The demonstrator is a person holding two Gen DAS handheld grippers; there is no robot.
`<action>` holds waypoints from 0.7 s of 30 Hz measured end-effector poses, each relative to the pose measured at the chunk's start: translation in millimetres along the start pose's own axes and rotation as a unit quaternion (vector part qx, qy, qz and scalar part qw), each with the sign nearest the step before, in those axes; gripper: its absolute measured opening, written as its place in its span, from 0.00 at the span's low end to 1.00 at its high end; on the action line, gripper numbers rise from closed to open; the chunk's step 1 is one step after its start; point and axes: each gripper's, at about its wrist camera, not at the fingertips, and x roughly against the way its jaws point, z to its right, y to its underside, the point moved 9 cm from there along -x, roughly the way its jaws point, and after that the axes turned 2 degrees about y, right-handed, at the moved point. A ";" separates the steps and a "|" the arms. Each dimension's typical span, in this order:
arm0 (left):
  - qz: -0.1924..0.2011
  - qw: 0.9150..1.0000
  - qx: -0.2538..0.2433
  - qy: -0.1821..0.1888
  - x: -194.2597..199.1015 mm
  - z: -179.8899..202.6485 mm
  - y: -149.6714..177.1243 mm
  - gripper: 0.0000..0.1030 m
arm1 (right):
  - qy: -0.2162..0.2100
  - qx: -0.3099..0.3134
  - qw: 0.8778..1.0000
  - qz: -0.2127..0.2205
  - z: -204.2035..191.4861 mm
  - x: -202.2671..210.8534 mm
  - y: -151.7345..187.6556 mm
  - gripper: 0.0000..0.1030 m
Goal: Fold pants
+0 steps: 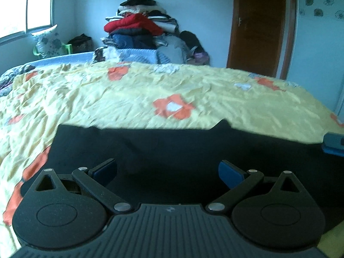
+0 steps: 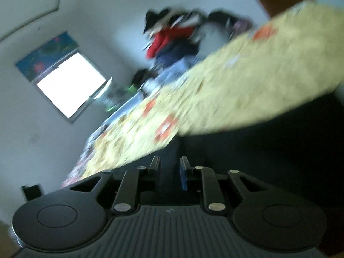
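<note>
- Broadly, a crumpled yellow bedspread with orange flower patches (image 1: 133,90) covers the bed.
- Dark, near-black fabric pants (image 1: 172,150) lie flat on its near part, far edge straight with a small raised tab; surface detail lost in shadow.
- Left gripper (image 1: 167,172) hangs over the pants, fingers spread wide, empty.
- Right gripper (image 2: 169,169), view blurred and tilted: fingers narrowly apart, dark cloth beyond; a pinch cannot be told.

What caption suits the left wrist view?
Left gripper, jaws wide open, above dark pants spread on a yellow flowered bedspread.
</note>
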 end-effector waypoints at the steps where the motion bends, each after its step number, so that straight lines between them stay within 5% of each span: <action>1: -0.001 1.000 0.001 0.007 -1.9 6.7 -4.3 0.99 | 0.045 0.012 0.999 -0.001 11.7 -0.5 -2.6 0.18; 5: -0.017 0.998 -0.017 0.051 -13.1 48.1 -17.2 0.99 | 0.159 0.074 0.983 -0.047 42.4 -19.6 12.0 0.18; 8: -0.036 0.995 -0.065 0.071 -24.8 82.2 -13.7 0.99 | 0.160 0.134 0.977 -0.044 31.4 -17.4 17.7 0.19; 11: -0.064 0.987 -0.133 0.066 -35.6 106.7 8.3 0.98 | 0.161 0.128 0.978 -0.025 35.5 -12.2 8.3 0.19; 14: -0.051 0.980 -0.185 0.051 -32.9 115.5 33.8 1.00 | 0.172 0.149 0.972 -0.053 45.6 -18.4 15.2 0.18; 19: -0.024 0.980 -0.190 0.049 -19.5 109.4 43.0 1.00 | 0.175 0.169 0.969 -0.030 32.0 -11.8 19.9 0.21; 21: -0.036 0.983 -0.172 0.060 -22.1 104.6 43.7 1.00 | 0.158 0.162 0.973 -0.043 29.5 -18.7 25.2 0.39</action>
